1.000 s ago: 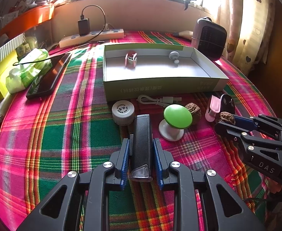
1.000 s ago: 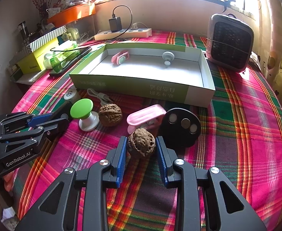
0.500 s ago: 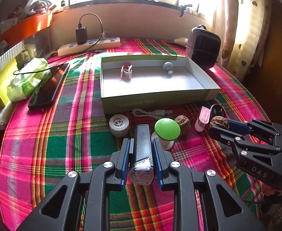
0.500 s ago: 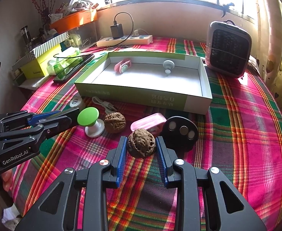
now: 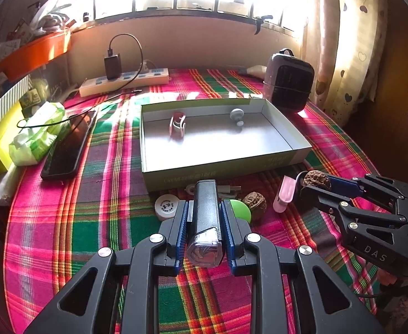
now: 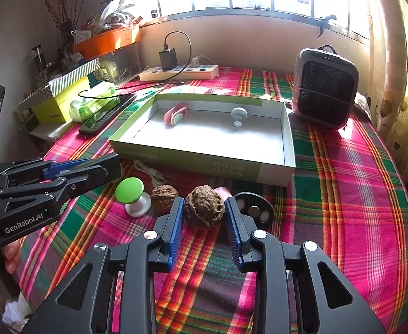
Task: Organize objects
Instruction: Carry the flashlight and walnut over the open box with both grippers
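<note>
The left claw (image 5: 204, 222) is clamping a dark bike light (image 5: 206, 217) between its blue pads, lens end toward the camera, and is holding it clear of the plaid-covered table (image 5: 64, 222). The right claw (image 6: 204, 214) is gripping a wrinkled walnut (image 6: 204, 210) between its pads, also off the cloth. Just beyond the left claw, a white round tin (image 5: 166, 206), a green-topped knob (image 5: 241, 213) and a second walnut (image 5: 255, 200) are lying on the table, with a coiled white cable (image 5: 226, 188) behind them. Beside the right claw, a pink clip (image 5: 284, 194) and a black disc with three buttons (image 6: 255, 213) are resting on the cloth. Farther ahead of both claws, an open green-sided box (image 6: 204, 164) is holding a pink clip-like item (image 6: 175, 114) and a small grey knob (image 6: 238, 114). Beyond the box, a power strip (image 6: 179, 73) and a small heater (image 6: 325, 94) are standing near the window wall.
</note>
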### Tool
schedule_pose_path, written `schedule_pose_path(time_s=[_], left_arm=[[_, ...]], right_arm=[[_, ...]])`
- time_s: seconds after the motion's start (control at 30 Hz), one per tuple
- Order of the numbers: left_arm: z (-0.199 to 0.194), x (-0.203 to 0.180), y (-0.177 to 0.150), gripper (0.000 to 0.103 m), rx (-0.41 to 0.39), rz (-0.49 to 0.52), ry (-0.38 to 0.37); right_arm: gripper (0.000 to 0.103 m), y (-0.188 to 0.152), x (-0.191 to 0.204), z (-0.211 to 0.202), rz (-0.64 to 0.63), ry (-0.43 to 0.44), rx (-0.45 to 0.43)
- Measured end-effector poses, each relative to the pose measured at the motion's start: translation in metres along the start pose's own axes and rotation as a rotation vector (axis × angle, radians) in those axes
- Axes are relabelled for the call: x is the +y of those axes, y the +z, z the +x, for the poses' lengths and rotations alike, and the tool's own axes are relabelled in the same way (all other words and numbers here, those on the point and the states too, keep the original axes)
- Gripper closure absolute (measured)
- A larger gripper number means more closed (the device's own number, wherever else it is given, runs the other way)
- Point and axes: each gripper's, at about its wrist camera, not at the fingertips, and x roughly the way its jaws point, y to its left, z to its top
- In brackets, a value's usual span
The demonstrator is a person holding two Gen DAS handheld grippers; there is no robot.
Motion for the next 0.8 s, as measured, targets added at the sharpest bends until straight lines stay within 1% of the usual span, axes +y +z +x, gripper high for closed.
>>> schedule_pose_path(time_s=[0.37,0.47,0.6,0.8], left_arm=[[0.012,-0.004,0.033,0.082,-0.029,0.005,-0.021],[0.020,-0.004,0.044,0.082,-0.026,-0.003,-0.030],[0.031,-0.007,0.057,0.082,-0.033,0.013,-0.020],[0.053,-0.005,0.075,0.082,-0.018,0.009,-0.030]], right_arm=[[0.072,0.027,-0.007,0.006,-0.010,-0.010,-0.014],[0.072,0.036,-0.011,0.013,-0.004,-0.003,-0.007],[0.072,0.048,-0.017,0.023,0.002,-0.008,0.004],[0.072,0.066,-0.031,0.041,0.013,-0.037,0.018]])
